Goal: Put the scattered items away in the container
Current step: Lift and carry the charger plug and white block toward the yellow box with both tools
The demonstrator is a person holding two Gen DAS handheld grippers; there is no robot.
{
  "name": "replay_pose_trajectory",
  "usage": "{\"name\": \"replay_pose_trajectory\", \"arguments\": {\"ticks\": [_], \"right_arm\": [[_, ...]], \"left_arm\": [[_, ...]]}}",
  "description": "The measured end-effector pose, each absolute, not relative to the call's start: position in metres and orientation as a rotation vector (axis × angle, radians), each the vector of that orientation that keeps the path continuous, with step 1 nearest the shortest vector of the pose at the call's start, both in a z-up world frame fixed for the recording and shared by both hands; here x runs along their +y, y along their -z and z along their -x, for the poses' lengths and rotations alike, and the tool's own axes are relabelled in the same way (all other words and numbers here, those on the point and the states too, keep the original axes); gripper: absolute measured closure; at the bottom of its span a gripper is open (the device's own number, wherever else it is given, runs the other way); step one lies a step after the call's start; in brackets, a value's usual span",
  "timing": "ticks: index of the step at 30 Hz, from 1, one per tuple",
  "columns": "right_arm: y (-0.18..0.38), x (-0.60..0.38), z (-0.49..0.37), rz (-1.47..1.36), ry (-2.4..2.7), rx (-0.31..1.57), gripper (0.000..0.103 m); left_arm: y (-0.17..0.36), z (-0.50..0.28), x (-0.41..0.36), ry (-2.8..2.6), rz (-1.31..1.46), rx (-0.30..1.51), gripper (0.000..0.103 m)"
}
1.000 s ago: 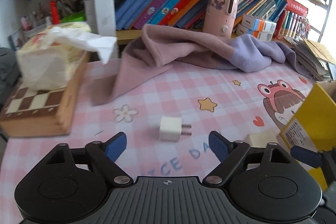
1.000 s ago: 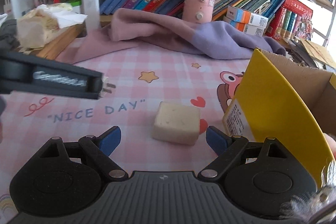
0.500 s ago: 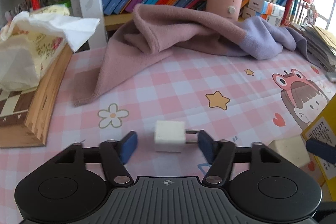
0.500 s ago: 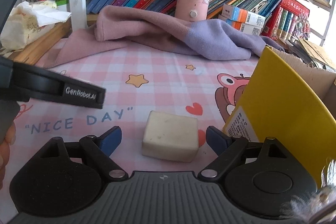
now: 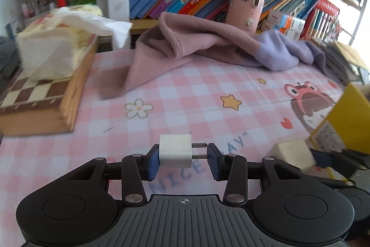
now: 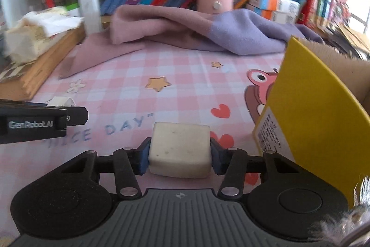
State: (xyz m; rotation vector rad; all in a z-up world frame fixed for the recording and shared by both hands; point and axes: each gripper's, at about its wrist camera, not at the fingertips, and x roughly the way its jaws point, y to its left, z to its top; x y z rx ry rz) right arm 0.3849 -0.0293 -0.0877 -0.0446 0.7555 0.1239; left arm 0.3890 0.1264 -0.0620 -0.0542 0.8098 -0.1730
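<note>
Your left tool (image 5: pixel 183 157) grips a small white charger plug (image 5: pixel 175 153), a rounded cube with two metal prongs pointing to its right. The left pad presses the plug's flat side and the right pad meets the prong tips, so the jaws are narrowed to the plug's full length. The plug sits right between the fingertips, over the pink checked table (image 5: pixel 196 94).

Your right tool (image 6: pixel 179 156) is clamped on a cream block (image 6: pixel 180 149), a rounded-edged cuboid with a few faint specks on top. Both blue pads touch its sides, jaws closed to the block's width, and the block fills the gap between them.

Just right of that tool stands the yellow cardboard box (image 6: pixel 309 108), open at the top, its near wall tilted, close beside the right finger.
</note>
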Motion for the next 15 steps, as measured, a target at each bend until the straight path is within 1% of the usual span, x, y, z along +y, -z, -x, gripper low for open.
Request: {"name": "replay_pose_trajectory", "arguments": {"ticks": [7,15], "right_arm": [[0.057,-0.020,-0.337,0.113,-0.295,0.698,0.056],[0.029,-0.033,-0.278,0.232,-0.423,0.622,0.056]], "left_arm": [[0.048,-0.328,0.140,0.153,0.130,0.805,0.062],[0.026,-0.259,0.155,0.109,0.250,0.791,0.062]]}}
